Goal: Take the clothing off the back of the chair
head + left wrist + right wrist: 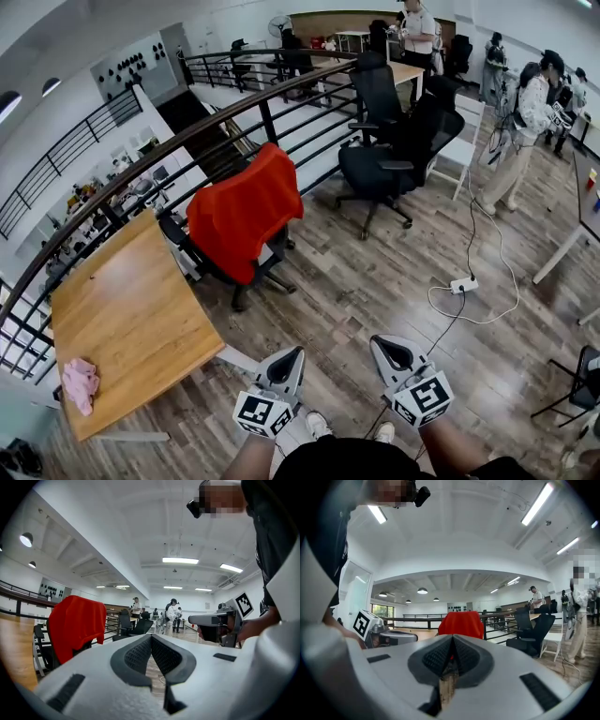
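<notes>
Head view: the red clothing (246,211) hangs over the back of a black chair (269,260) beside the wooden table (131,319). It is well ahead of the 2 grippers. The left gripper (290,356) and right gripper (382,347) sit low, close to the person's body, and touch nothing.

Left gripper view: the jaws are pressed together with nothing between them. The garment shows off to the left, draped over the backrest.

Right gripper view: these jaws are also closed and empty, and the garment lies straight ahead beyond the tips.

The step in hand looks like the approach. Both tongs should open wide before arriving. Each should pinch the top fold near 1 corner and lift upward rather than tug sideways, since the chair may roll.
</notes>
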`<state>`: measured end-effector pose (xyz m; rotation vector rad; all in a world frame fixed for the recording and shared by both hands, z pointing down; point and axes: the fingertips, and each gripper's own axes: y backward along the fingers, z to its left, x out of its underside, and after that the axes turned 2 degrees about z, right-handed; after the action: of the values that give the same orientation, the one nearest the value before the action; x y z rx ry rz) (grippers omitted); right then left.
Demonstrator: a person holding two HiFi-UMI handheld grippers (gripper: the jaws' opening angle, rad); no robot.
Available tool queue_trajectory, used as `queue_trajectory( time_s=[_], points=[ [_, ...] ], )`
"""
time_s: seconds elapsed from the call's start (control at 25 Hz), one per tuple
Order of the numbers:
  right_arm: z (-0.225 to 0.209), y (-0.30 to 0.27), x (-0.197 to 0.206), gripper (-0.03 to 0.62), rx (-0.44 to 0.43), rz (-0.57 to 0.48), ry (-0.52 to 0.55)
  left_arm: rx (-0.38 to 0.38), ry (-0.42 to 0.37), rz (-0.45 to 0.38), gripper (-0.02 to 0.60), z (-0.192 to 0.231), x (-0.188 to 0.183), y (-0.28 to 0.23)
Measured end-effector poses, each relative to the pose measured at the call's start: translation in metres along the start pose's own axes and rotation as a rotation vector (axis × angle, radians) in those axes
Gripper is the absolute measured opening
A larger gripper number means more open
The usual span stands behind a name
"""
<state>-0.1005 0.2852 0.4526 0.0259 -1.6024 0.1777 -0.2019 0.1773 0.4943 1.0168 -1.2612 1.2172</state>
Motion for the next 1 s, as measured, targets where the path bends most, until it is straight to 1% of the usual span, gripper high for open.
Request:
queue_trajectory(
  time_s=[0.28, 0.4, 0.52, 0.6, 0.76, 1.0],
  points=[
    [0.040, -0.039, -0.010, 0.006, 0.011, -0.014, 0.007, 0.036, -0.011, -0.006, 0.015, 0.045, -0.006, 0.026],
    [0.057, -0.051, -0.009, 0.006, 0.005, -0.011, 0.011, 0.030, -0.011, 0.002, 0.015, 0.063, -0.003, 0.038],
    [0.065, -0.058, -0.006, 0.006, -0.003, 0.004, 0.025, 0.016, 0.003, 0.001, 0.016, 0.076, 0.000, 0.044],
    [0.065, -0.063, -0.004, 0.006, -0.009, 0.012, 0.030, 0.009, 0.014, -0.005, 0.015, 0.081, -0.001, 0.044],
    [0.056, -0.077, -0.005, 0.006, -0.016, 0.006, 0.028, -0.001, 0.012, -0.003, 0.015, 0.091, 0.002, 0.038],
    [0.025, -0.101, -0.006, 0.006, -0.053, 0.000, 0.024, -0.038, -0.003, -0.004, 0.015, 0.100, -0.007, 0.010]
  ],
)
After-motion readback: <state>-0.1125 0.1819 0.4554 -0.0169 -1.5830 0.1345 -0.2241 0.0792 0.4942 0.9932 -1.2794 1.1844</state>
